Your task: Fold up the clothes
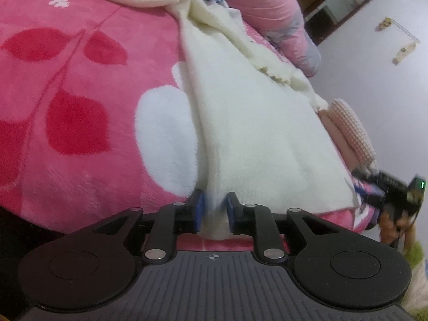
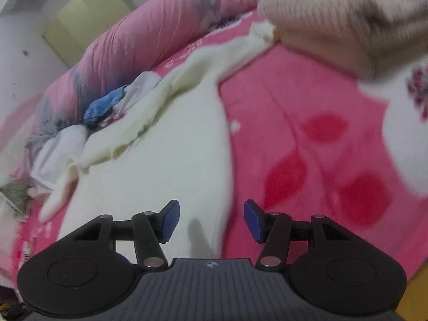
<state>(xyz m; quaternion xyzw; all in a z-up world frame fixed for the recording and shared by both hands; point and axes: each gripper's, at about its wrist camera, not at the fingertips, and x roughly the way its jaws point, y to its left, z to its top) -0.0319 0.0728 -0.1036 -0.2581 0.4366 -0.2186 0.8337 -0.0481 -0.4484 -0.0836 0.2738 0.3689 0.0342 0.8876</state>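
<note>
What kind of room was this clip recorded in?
Most likely a home bedroom. The cream fleece garment lies on a bed covered by a pink plush blanket with red leaf print, a rolled pink and grey quilt sits along the far side, and a pale yellow cabinet stands against the wall.

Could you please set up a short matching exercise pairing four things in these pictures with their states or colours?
Things:
1. left hand-held gripper
2. right hand-held gripper
3. cream garment
4. bed blanket

States:
A. open, over the garment's edge
B. pink with red leaves
C. shut on the cream fabric
D. spread flat on the bed

Pairs: 1-C, 2-A, 3-D, 4-B
</note>
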